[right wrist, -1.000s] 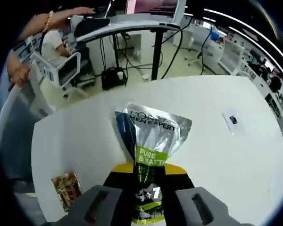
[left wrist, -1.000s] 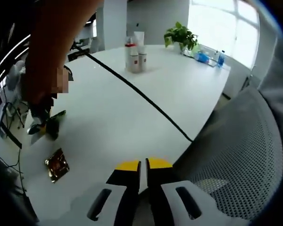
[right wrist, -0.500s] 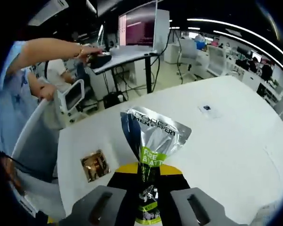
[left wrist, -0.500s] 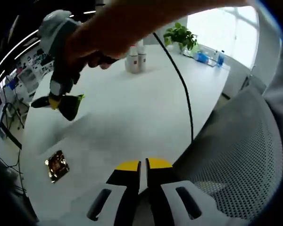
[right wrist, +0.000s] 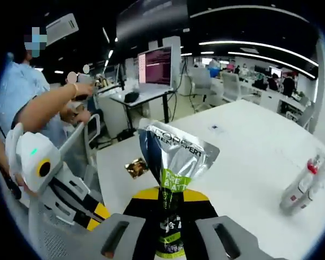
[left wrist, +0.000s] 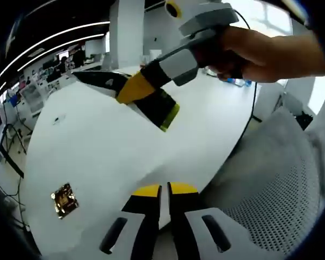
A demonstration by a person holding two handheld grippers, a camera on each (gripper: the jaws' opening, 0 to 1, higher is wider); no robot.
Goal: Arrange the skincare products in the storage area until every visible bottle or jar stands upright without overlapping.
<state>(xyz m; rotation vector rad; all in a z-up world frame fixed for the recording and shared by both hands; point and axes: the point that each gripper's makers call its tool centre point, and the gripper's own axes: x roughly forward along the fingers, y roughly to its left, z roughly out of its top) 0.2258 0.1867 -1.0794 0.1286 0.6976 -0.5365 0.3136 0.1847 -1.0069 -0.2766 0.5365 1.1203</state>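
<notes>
A silver and dark L'Oreal tube [right wrist: 175,153] with a green band stands crimped end up between the jaws of my right gripper [right wrist: 170,198], which is shut on it. In the left gripper view a hand holds that right gripper [left wrist: 133,89] above the white table [left wrist: 97,146], and the tube [left wrist: 161,108] lies slanted in it. My left gripper [left wrist: 163,189] sits low at the table's near edge, shut with nothing in it, and its white body and yellow tip [right wrist: 97,213] enter the right gripper view from the lower left. Two pale bottles [right wrist: 302,187] stand upright at the right.
A gold foil packet [left wrist: 64,197] lies flat on the table near its edge, also visible as the packet [right wrist: 136,168] beyond the tube. A grey mesh chair [left wrist: 276,179] stands beside the table. A person's outstretched arm [right wrist: 49,105] and office desks with a monitor [right wrist: 157,65] are behind.
The right gripper has swung with the tube from the table's left side up and across to the right. Its view now takes in the bottles. The left gripper has stayed put.
</notes>
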